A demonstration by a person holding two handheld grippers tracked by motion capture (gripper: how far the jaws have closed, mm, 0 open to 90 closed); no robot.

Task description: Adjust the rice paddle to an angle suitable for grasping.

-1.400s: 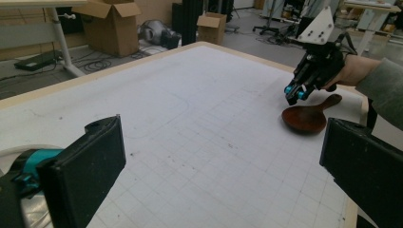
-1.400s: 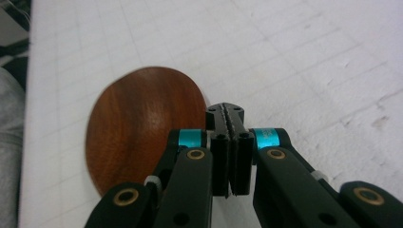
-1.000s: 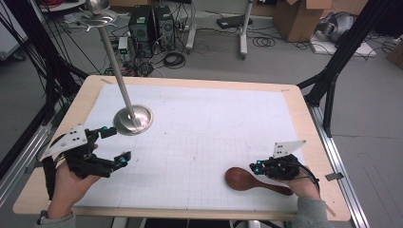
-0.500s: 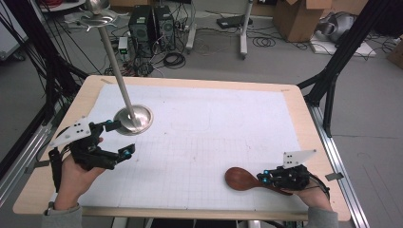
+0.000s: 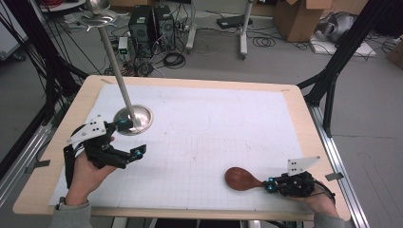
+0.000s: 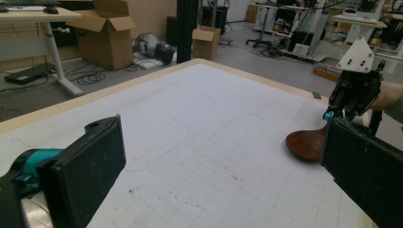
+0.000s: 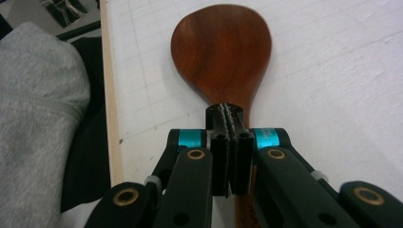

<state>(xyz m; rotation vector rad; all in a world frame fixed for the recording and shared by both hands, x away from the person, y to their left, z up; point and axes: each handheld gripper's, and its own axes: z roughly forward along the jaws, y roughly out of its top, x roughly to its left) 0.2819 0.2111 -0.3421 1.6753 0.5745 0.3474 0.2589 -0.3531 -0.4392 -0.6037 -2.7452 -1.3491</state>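
Wooden, dark reddish-brown spoon [image 7: 221,50], stiff and light, pinched at its neck by right gripper [image 7: 230,116] fingers; left gripper [image 5: 127,137] fingers wide.

Grey concrete floor [image 5: 266,61] all round, scuffed, evenly lit. Wooden-edged table [image 5: 304,118] topped with a white gridded sheet [image 5: 214,128]. Black frame struts [image 5: 342,52] slant up at the table's far right corner; more at far left [image 5: 43,57]. Beyond the far edge: two black computer towers [image 5: 152,21] on the floor, loose cable coils [image 5: 173,59] beside them, white stand legs [image 5: 243,28] nearby. Open cardboard box [image 5: 297,16] at upper right. Left gripper view: another cardboard box [image 6: 107,33] under a white desk [image 6: 33,16], a small box [image 6: 205,42] by a black column [image 6: 187,28], workbenches [image 6: 304,19] in the distance.
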